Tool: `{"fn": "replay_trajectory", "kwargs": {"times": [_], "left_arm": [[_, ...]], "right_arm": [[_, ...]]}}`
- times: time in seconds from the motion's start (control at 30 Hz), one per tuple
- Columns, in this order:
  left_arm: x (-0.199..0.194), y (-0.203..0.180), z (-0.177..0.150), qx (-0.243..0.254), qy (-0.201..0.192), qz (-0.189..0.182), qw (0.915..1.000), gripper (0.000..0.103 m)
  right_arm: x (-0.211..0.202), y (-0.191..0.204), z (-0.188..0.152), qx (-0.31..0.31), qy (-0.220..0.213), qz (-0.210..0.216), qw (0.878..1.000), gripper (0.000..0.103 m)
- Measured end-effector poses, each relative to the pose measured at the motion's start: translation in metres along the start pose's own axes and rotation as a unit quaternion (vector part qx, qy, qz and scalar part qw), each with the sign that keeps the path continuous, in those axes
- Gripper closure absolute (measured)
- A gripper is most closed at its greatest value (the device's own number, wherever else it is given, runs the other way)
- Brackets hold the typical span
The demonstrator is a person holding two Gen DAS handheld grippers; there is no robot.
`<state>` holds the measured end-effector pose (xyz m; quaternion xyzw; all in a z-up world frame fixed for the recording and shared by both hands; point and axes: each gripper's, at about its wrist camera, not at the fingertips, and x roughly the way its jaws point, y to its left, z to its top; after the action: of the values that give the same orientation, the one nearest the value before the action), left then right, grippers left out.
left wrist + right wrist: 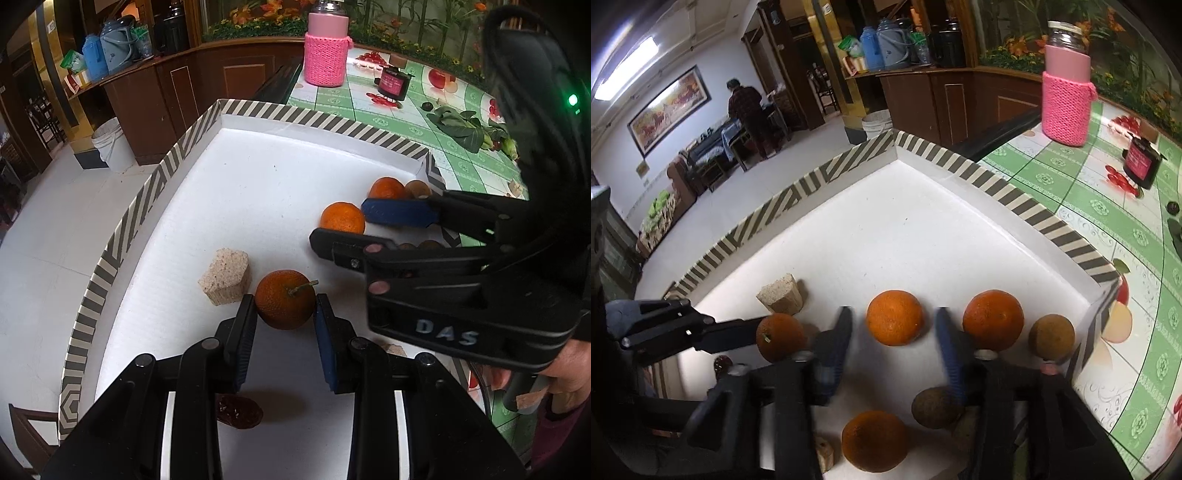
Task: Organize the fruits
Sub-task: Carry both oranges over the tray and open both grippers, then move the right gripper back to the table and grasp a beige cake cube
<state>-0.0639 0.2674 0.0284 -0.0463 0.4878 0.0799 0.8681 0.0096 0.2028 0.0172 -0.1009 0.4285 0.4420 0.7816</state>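
Gripping: left tongs (285, 321) are pinching a stemmed orange (285, 303) between their blue pads, low over the white tray floor
Spreading: right tongs (892, 347) are standing apart, an orange (894, 317) sitting just ahead of the gap with neither pad pressing on it
Lying nearest: another orange (874, 441) and a brown round fruit (934, 408) are resting under the right tongs; a dark red piece (238, 410) is lying under the left tongs
Sitting beside: a pale cork-like block (225, 276) is standing just left of the stemmed orange
Resting further right: a third loose orange (993, 319) and a second brown fruit (1051, 336) are sitting near the tray's right wall
Holding it all: the striped-rim tray (827, 173) is lying on the desk (1071, 192), which is wearing a green checked cloth
Standing far: a pink knitted-sleeve jar (326, 48), a small dark jar (392, 82) and leafy greens (461, 127) are sitting on the desk beyond the tray
Standing farthest: a person (748, 110) is facing away across the room
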Motion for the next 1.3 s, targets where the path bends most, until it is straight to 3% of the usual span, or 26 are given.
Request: {"fn": "replay_trajectory", "kwargs": {"times": [0.07,0.23,0.3,0.7,0.97,1.3], "left_arm": [[0.001,0.0,0.0,0.0,0.001,0.004,1.0,0.073],[-0.005,0.001,0.001,-0.008,-0.012,0.005,0.9999,0.049],[-0.008,0.001,0.001,-0.01,-0.018,0.01,0.9997,0.046],[-0.022,-0.008,0.0,-0.012,-0.039,0.017,0.999,0.046],[-0.031,-0.03,0.003,-0.004,-0.051,-0.003,0.9987,0.045],[-0.031,-0.082,0.008,0.028,-0.048,-0.035,0.9978,0.044]], "right_arm": [[-0.006,-0.001,0.0,0.0,-0.005,-0.002,1.0,0.048],[-0.024,-0.007,-0.002,0.006,-0.02,-0.008,1.0,0.048],[-0.034,-0.01,-0.005,0.012,-0.027,-0.01,1.0,0.048],[-0.074,-0.009,-0.021,0.017,-0.057,-0.017,0.998,0.043],[-0.094,-0.017,-0.041,0.023,-0.061,-0.039,0.997,0.035],[-0.135,-0.073,-0.088,0.09,-0.067,-0.081,0.99,0.029]]}}
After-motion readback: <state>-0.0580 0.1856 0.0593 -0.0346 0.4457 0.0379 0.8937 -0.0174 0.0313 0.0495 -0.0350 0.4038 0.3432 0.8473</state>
